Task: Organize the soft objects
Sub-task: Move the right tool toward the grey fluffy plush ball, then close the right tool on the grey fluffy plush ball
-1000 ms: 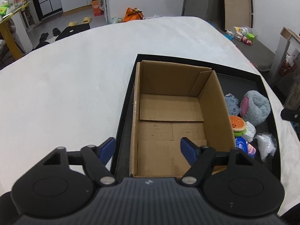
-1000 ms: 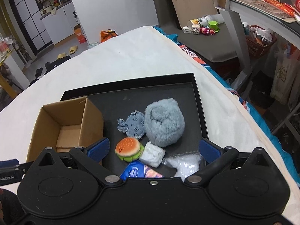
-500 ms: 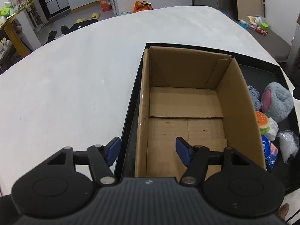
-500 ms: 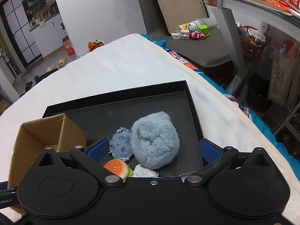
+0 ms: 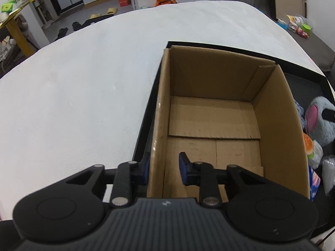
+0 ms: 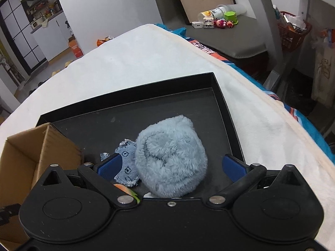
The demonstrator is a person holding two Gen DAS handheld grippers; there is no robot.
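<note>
The left tool (image 5: 163,168) straddled the near left wall of the cardboard box (image 5: 272,125), one blue pad outside it and one inside; its jaws had just been closing, with that wall between them, and a gap still showed between the inner pad and the cardboard, so the wall was not pinched; the box stood open and bare inside, in the left part of the black tray (image 5: 303,81), which lay on the white cover (image 5: 83,94) of the tabletop; to the right of the box, in the tray, sat the soft things; the right tool (image 6: 171,166) was spread wide around the fluffy blue-grey plush (image 6: 170,156), its pads on either side and, as far as the right wrist view showed, apart from the fur; a flat blue patterned toy (image 6: 126,163) lay just beside the plush on its left, partly behind the left-hand pad; the burger toy (image 5: 308,146) lay nearer the cameras, touching a white soft piece (image 5: 317,154); a blue packet (image 5: 314,187) lay against the box's right wall near the front corner.
</note>
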